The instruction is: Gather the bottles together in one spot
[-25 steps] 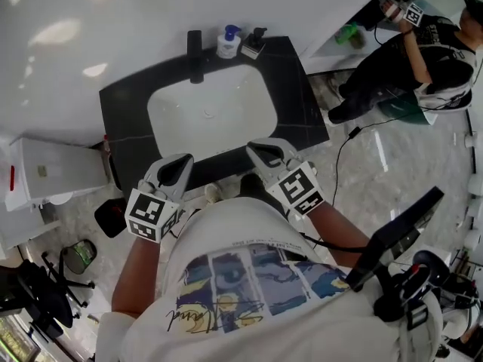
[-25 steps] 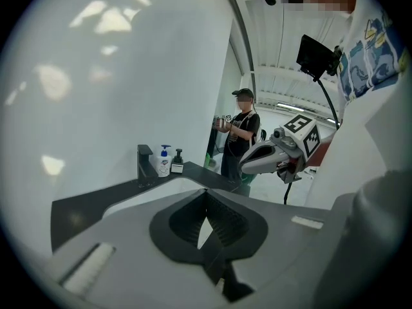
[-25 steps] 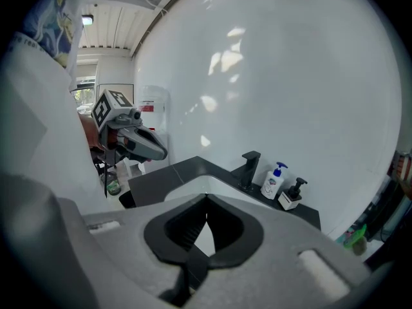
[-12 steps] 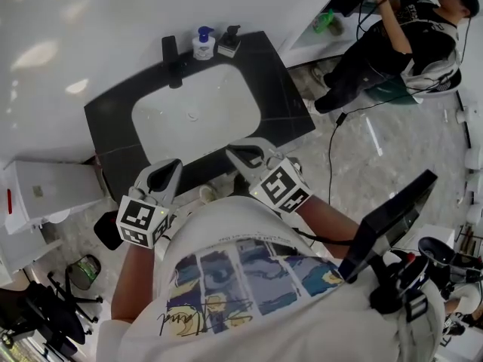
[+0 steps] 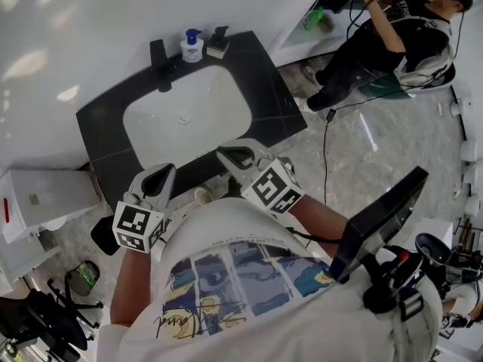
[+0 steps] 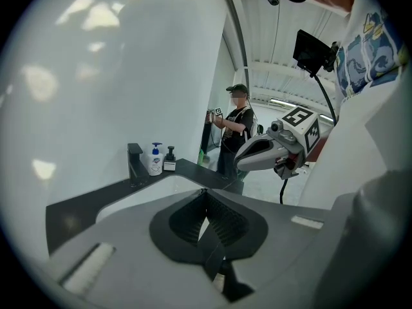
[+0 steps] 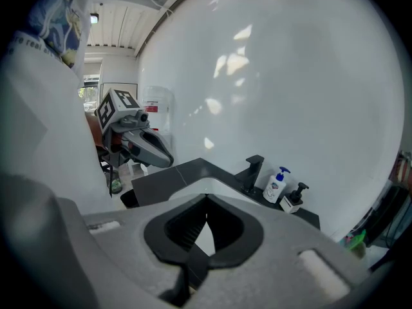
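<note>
Both claws and the black tabletop (image 5: pixel 98 130) sit further left in the head view than a second ago. At the tabletop's back edge, right of the faucet (image 5: pixel 158 53), a white pump bottle (image 5: pixel 191 47) and a black pump bottle (image 5: pixel 219 42) stand just beside each other. The left claw (image 5: pixel 167 170) and right claw (image 5: pixel 225 154) hang at the tabletop's near edge, well apart from them.

In the left gripper view the left claw (image 6: pixel 205 192) has its jaws together, empty; both bottles (image 6: pixel 154 160) (image 6: pixel 170 159) stand far beyond.

In the right gripper view the right claw (image 7: pixel 206 199) is likewise closed on nothing, with the bottles (image 7: pixel 276 185) (image 7: pixel 293 199) ahead to the right.
</note>
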The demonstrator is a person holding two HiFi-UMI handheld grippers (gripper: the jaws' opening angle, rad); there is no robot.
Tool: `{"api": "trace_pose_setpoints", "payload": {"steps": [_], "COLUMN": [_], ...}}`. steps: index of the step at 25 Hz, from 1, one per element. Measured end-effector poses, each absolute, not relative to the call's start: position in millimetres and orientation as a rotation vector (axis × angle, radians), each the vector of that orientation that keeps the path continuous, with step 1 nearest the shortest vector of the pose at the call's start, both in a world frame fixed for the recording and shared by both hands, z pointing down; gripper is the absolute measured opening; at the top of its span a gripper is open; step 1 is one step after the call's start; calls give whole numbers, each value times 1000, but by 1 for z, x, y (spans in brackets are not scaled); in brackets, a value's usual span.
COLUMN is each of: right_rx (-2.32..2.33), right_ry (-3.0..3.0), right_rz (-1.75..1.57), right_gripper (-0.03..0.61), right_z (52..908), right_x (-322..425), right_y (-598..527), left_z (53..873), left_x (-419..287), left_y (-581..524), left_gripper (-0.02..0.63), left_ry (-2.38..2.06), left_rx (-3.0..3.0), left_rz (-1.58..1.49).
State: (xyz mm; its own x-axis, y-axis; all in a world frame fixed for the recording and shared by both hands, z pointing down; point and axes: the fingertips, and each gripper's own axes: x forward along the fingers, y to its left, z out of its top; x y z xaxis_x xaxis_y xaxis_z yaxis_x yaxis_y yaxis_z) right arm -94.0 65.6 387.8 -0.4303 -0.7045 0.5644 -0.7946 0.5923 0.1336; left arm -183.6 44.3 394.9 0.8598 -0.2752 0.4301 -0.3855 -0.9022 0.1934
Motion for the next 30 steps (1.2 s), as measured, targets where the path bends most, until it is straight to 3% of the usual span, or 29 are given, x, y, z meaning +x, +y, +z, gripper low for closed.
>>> {"api": "trace_pose_setpoints", "payload": {"steps": [30], "right_rx": [1217], "right_ry": [-2220], "right_rz": [178], "right_gripper": [-1], "right_z": [390], "right_x": [-76], "right_y": [80], "left_z": [402], "left_x": [-161], "left_y": [59], "left_gripper": [2], "left_ry": [-447], "left_rx": [2777], "left_rz": [618]}}
